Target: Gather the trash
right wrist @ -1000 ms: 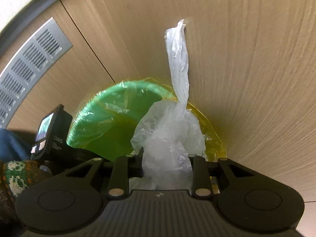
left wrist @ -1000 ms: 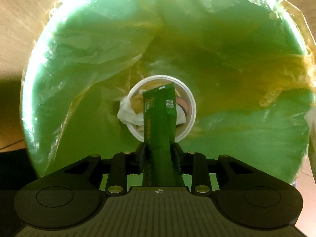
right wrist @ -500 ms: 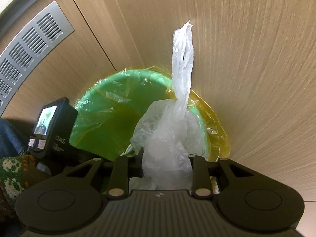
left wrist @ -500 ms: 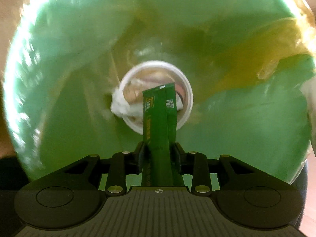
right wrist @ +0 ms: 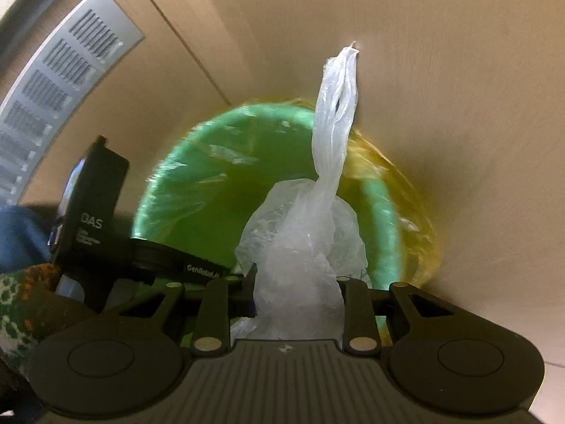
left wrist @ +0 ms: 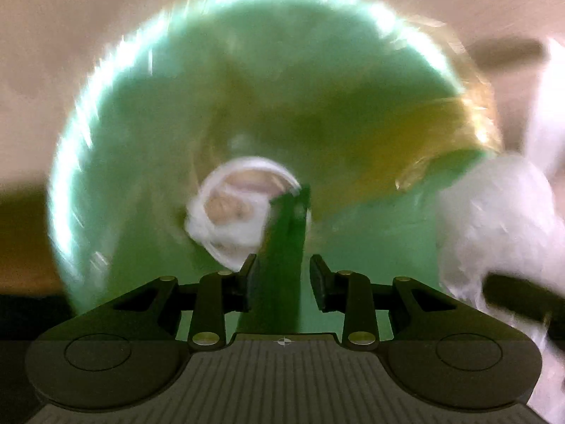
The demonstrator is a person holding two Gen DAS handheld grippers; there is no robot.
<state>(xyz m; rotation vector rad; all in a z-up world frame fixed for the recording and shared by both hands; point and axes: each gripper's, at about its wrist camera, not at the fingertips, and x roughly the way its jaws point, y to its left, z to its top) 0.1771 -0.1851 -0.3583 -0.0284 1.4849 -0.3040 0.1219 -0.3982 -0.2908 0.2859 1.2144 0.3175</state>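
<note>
Green wrapper (left wrist: 282, 247) loose between parted left tongs (left wrist: 284, 275) over bin rim (left wrist: 81, 162), right tongs (right wrist: 296, 293) clamping plastic bag (right wrist: 300, 247).

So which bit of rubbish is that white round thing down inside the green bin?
Start at the big green bin, lined with a clear yellowish bag, on the pale wood-look floor. At its bottom lies a white round cup, mouth up, with crumpled tissue spilling over its rim. Unlike the dark green wrapper and the crinkly clear plastic bag, it is rigid and circular.
</note>
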